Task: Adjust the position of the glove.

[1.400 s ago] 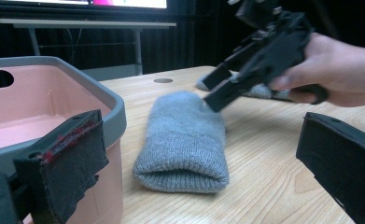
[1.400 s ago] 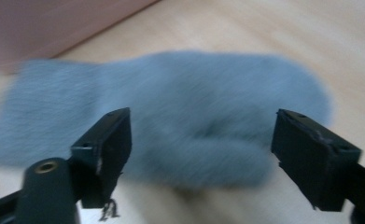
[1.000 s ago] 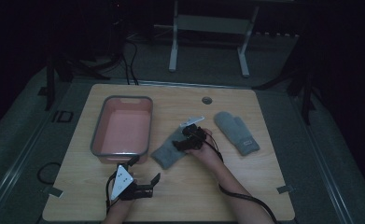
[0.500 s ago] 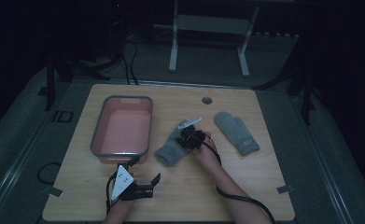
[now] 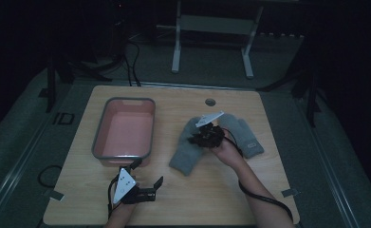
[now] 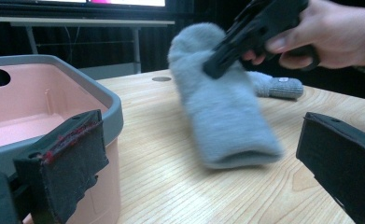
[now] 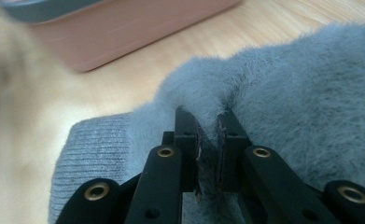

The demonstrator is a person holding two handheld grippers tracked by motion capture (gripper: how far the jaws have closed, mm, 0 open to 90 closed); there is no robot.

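Note:
A fuzzy grey mitten (image 5: 189,148) lies on the wooden table (image 5: 183,194), its upper part lifted; in the left gripper view the mitten (image 6: 222,112) hangs tilted with its cuff on the wood. My right gripper (image 5: 203,135) is shut on the mitten (image 7: 283,93), pinching a fold of fleece between its jaws. A second grey mitten (image 5: 244,135) lies flat just to the right. My left gripper (image 5: 145,183) stands open near the front edge, beside the pink bin (image 5: 124,130), with nothing between its pads (image 6: 70,154).
The pink bin with a grey rim (image 6: 101,93) sits left of centre. A round hole (image 5: 210,102) marks the table's far side. A metal stand (image 5: 211,28) and cables lie on the floor beyond.
My right gripper has moved right and toward the far side, dragging and lifting the mitten toward the second one. The left gripper has stayed put.

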